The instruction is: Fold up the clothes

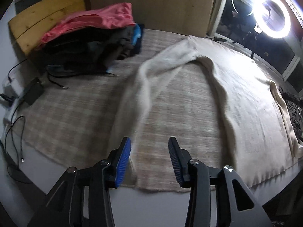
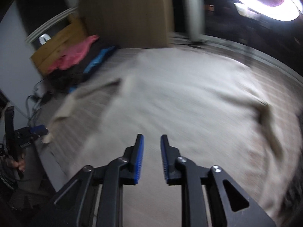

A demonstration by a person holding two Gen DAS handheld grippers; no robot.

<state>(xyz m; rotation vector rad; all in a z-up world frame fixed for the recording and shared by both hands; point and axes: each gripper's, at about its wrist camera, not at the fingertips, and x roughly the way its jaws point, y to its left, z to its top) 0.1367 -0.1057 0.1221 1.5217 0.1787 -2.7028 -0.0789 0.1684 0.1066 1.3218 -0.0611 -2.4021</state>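
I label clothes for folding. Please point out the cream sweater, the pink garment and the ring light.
cream sweater point(image 1: 251, 98): left wrist view, on its flat body.
pink garment point(image 1: 98, 19): left wrist view, top of the pile.
ring light point(image 1: 284, 28): left wrist view, glowing rim.

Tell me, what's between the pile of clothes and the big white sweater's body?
In the left wrist view, between the pile of clothes and the white sweater body lies its sleeve, stretched over the checked blanket.
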